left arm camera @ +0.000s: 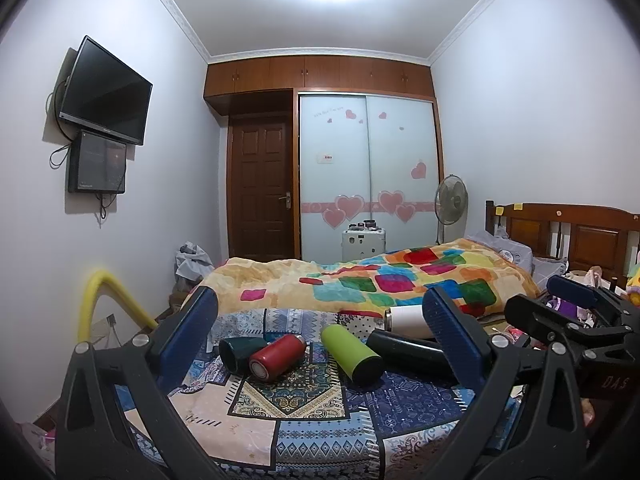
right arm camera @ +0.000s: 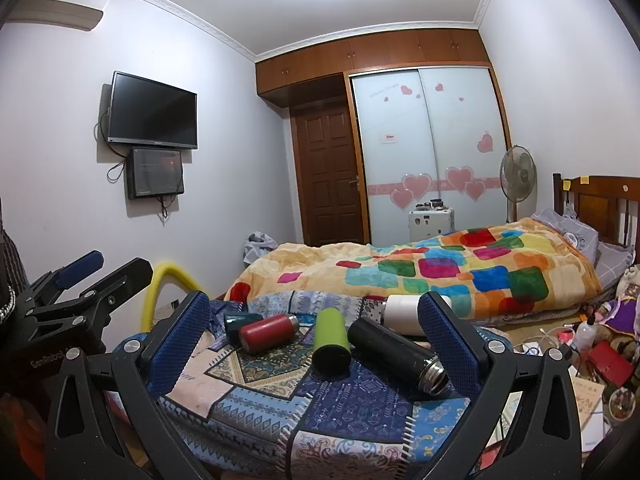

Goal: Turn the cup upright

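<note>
Several cups lie on their sides on a patterned cloth (left arm camera: pixel 304 432) (right arm camera: pixel 280 400): a dark green cup (left arm camera: pixel 236 350) (right arm camera: pixel 236 322), a red cup (left arm camera: pixel 278 356) (right arm camera: pixel 266 332), a lime green cup (left arm camera: pixel 352 354) (right arm camera: pixel 330 342), a black flask (left arm camera: pixel 408 350) (right arm camera: pixel 396 354) and a white cup (left arm camera: pixel 406 317) (right arm camera: pixel 402 312). My left gripper (left arm camera: pixel 320 336) is open and empty, held back from the cups. My right gripper (right arm camera: pixel 316 340) is open and empty, also short of them. Each gripper shows at the edge of the other's view, the right one (left arm camera: pixel 560 312) and the left one (right arm camera: pixel 80 284).
A bed with a colourful blanket (left arm camera: pixel 380 280) (right arm camera: pixel 440 276) lies behind the cloth. A yellow foam tube (left arm camera: pixel 96 300) (right arm camera: pixel 160 292) stands at the left. Clutter covers the floor at the right (right arm camera: pixel 592 352). A fan (left arm camera: pixel 451 204) and wardrobe (left arm camera: pixel 368 168) stand at the back.
</note>
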The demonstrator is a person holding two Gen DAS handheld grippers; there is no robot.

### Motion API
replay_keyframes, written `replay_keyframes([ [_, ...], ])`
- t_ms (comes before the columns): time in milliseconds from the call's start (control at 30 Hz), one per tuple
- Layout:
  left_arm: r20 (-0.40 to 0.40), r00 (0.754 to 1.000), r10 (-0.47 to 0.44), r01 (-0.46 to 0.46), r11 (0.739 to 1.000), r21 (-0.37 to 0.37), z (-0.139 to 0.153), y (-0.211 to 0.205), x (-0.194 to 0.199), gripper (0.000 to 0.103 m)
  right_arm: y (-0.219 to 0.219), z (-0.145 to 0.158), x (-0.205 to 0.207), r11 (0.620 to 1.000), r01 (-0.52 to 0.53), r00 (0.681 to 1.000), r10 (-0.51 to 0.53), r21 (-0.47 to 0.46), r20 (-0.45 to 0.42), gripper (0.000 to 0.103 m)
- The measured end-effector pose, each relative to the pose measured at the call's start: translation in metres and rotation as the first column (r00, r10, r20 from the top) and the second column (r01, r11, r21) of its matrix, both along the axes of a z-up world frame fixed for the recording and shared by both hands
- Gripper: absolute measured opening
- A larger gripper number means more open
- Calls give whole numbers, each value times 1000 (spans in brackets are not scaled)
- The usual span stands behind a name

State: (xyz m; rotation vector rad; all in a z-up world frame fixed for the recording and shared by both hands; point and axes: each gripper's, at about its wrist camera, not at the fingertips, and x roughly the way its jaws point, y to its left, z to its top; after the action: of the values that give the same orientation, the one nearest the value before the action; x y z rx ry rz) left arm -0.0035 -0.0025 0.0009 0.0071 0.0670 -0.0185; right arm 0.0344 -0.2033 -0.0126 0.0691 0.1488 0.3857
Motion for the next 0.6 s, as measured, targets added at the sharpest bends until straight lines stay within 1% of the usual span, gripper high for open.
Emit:
replay_keyframes([
  [600, 2, 1000, 0, 0, 1000, 6, -2, -1, 1, 103, -3, -1, 1, 1000, 5, 1000, -5, 3, -2, 103],
])
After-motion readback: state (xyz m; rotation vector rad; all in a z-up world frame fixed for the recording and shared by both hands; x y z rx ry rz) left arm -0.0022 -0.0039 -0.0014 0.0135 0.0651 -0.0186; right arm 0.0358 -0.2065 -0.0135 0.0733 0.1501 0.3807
